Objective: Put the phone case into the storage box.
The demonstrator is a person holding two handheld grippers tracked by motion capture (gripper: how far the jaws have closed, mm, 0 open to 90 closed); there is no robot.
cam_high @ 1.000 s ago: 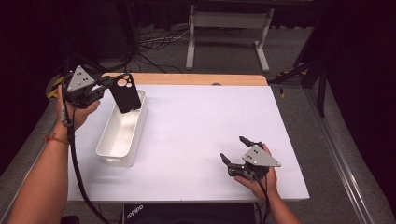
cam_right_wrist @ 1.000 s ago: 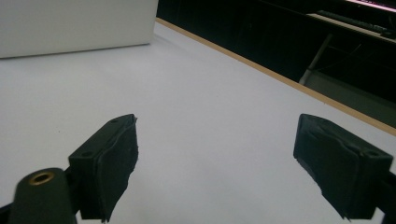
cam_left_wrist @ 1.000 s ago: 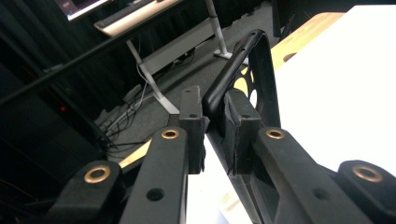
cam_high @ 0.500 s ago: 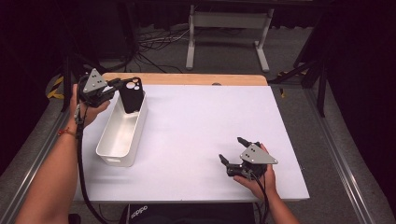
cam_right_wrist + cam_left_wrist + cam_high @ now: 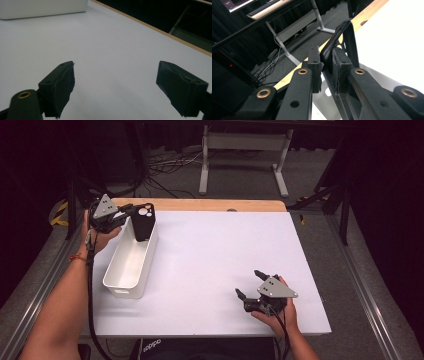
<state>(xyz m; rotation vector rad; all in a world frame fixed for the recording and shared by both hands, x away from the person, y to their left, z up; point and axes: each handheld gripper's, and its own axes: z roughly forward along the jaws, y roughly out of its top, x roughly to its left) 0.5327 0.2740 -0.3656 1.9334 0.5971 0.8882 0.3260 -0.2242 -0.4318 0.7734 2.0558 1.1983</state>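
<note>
Over the far end of the white bin (image 5: 129,265), the left tool (image 5: 131,215) is gripping a black phone case (image 5: 142,222); it is apparently hanging just inside the rim. Lowering it straight before releasing is wisest, while the right tool (image 5: 248,285) is resting open on the bench (image 5: 215,250).

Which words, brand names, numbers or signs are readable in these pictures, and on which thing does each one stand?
"adidas", white letters seen upside down, on a black thing below the near edge of the table in the high view.
Screen at the top left of the left gripper view: something is lit on it, but too blurred to read.
Black phone case, white bin, both tongs: no text that can be read.
</note>
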